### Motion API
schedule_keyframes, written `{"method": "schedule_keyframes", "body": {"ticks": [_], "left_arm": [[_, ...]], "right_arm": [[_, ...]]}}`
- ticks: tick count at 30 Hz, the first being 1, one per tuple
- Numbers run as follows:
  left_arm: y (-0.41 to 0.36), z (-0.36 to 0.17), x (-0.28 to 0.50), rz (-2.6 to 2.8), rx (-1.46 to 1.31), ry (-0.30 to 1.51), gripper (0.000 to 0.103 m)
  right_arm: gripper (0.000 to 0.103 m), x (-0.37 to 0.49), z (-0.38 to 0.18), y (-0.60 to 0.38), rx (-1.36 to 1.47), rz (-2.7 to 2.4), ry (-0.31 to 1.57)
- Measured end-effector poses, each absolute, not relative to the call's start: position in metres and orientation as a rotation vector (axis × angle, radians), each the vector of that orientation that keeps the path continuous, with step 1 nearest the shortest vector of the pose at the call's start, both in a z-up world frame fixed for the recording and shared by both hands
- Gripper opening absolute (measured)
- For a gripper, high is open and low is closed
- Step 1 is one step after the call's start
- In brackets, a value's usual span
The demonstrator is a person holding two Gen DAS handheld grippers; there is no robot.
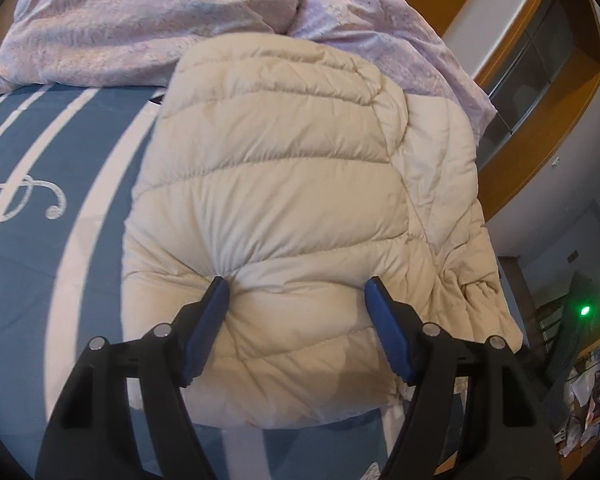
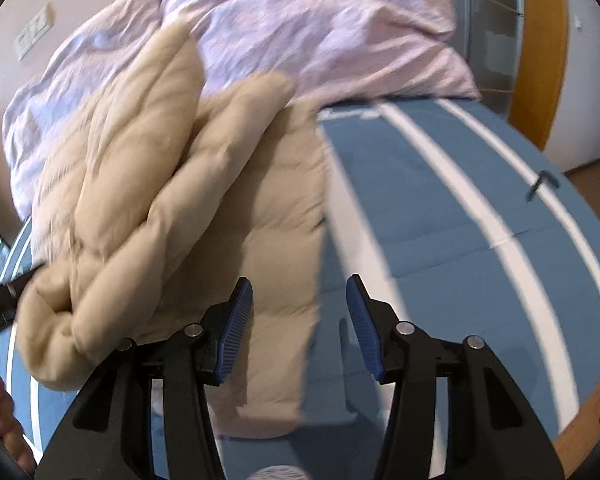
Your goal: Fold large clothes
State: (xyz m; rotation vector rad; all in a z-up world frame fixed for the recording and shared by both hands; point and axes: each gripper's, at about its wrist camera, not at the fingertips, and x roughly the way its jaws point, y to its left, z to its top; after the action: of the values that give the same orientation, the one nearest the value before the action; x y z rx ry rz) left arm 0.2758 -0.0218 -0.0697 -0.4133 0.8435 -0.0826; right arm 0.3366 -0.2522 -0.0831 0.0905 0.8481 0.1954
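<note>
1. The cream puffer jacket (image 1: 300, 200) lies bunched on the bed (image 1: 40, 260), against a lilac duvet (image 1: 120, 20);
2. The left hand-held gripper (image 1: 296, 286) is spread wide, one fingertip (image 1: 219, 286) dimpling the jacket, nothing clamped;
3. The right hand-held gripper (image 2: 299, 284) hangs open and unloaded above the jacket's edge (image 2: 292, 280) and striped blue sheet (image 2: 440, 220).

matt quilted puffy jacket (image 1: 300, 200); smooth striped cloth bedsheet (image 1: 60, 240); crinkled duvet (image 1: 120, 20).

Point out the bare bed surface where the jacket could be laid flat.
Bare striped sheet lies right of the beige jacket, running to the bed's edge; another bare stretch lies on its other side. The far end is crowded by the lilac duvet.
</note>
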Motion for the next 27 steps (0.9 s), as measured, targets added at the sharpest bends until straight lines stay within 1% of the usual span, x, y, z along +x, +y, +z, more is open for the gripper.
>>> {"method": "schedule_keyframes", "body": {"ticks": [7, 10, 13, 19, 27], "left_arm": [[-0.030, -0.080, 0.284, -0.108, -0.409, 0.850, 0.070], [-0.032, -0.082, 0.284, -0.115, -0.401, 0.851, 0.070], [-0.033, -0.082, 0.284, -0.121, -0.393, 0.851, 0.070], [-0.032, -0.084, 0.283, -0.135, -0.391, 0.850, 0.070], [-0.030, -0.085, 0.281, -0.152, -0.396, 0.847, 0.070]], "right_arm": [[0.048, 0.345, -0.031, -0.270, 0.120, 0.193, 0.734], [0.046, 0.347, -0.011, -0.255, 0.132, 0.280, 0.701], [0.043, 0.351, -0.002, -0.229, 0.120, 0.354, 0.703], [0.041, 0.368, -0.006, -0.179, 0.073, 0.428, 0.735], [0.040, 0.393, -0.028, -0.174, 0.067, 0.358, 0.788]]}}
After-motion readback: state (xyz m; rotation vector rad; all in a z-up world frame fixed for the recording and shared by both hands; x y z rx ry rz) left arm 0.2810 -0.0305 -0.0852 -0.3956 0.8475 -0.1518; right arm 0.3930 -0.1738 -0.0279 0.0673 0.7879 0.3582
